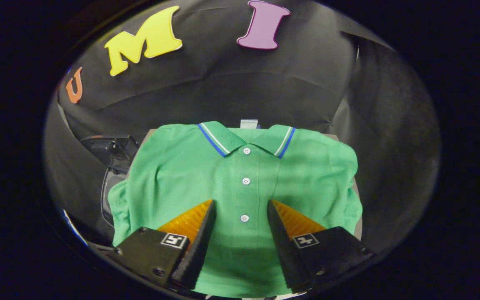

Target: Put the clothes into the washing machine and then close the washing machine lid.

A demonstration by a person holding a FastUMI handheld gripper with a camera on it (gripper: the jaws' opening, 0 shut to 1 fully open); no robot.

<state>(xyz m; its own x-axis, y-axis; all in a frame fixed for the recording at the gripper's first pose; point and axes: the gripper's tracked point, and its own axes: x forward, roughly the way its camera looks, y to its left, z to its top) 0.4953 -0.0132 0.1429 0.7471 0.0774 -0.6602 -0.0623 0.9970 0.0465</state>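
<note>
A green polo shirt (pixel 306 175) lies spread flat, front up, its collar edged in blue and white and three white buttons running down its placket. My gripper (pixel 241 203) hovers over the shirt's lower middle, open, its fingertips to either side of the placket near the lowest button. Nothing is held between the fingers. Left of the shirt, a dark machine part with a curved rim (pixel 108 160) sticks out from under the shirt's left sleeve; I cannot tell if it is the washing machine.
The shirt covers a light table (pixel 357 187), whose edge shows at the right sleeve. Black cloth walls close in behind and on both sides. The shirt's left sleeve hangs over the table's left edge.
</note>
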